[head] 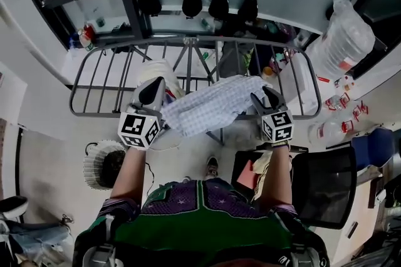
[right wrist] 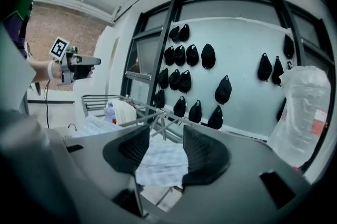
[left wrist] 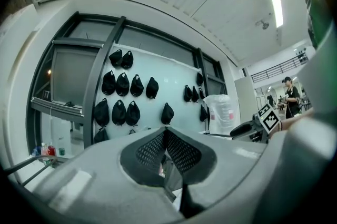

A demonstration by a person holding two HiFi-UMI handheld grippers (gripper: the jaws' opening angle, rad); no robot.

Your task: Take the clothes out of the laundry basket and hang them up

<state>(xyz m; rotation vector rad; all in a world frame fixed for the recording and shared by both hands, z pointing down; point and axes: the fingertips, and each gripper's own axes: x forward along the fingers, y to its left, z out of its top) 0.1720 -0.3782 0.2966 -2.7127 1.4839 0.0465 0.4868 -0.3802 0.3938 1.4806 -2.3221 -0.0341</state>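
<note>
Two grippers hang above the drying rack [head: 94,89]; the left gripper [head: 154,89] clamps the checked cloth [head: 210,106] at its 9 o'clock edge; the right gripper [head: 264,98], at 3 o'clock, has its jaws apart, cloth between them.

The garment [head: 210,104] spans from the left hand-held gripper [head: 152,91] to the right hand-held gripper [head: 265,98], over the near part of the drying rack [head: 94,113]. Caps [head: 192,1] hang on the wall behind the rack. The laundry basket [head: 103,163] stands on the floor at lower left, and a chair [head: 326,187] at lower right.
</note>
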